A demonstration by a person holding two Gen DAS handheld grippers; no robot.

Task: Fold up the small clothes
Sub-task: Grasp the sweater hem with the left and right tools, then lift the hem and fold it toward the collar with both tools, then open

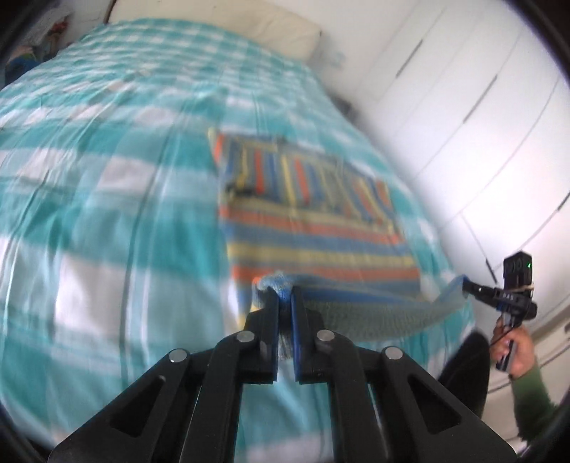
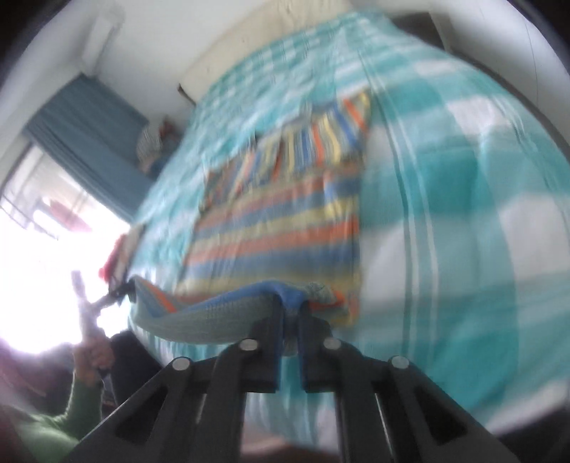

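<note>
Left wrist view. The left gripper is closed on a bunched corner of the striped garment, a knitted piece in blue, orange, yellow and grey bands. The pinched fabric bulges just above the fingertips. The garment lies ahead of this gripper on the checked teal-and-white bedspread, its far part folded so the stripes there run crosswise to those nearer. The near hem is lifted off the bed and stretches taut to the right, where the right gripper clamps the other corner. The right hand, in a green sleeve, holds that tool's handle. Beyond the garment, a cream pillow sits at the head of the bed; white wardrobe doors stand to the right. The frame is motion-blurred.

Right wrist view. The right gripper is shut on a blue fold of the striped garment, with a crumpled corner lying just right of the fingertips. The raised hem sags slightly and runs left to the left gripper, which pinches its end; detail there is washed out by glare. The left hand grips the handle below. The rest of the garment lies flat on the bedspread ahead. A bright window with a teal curtain fills the left side. This frame is heavily blurred.
</note>
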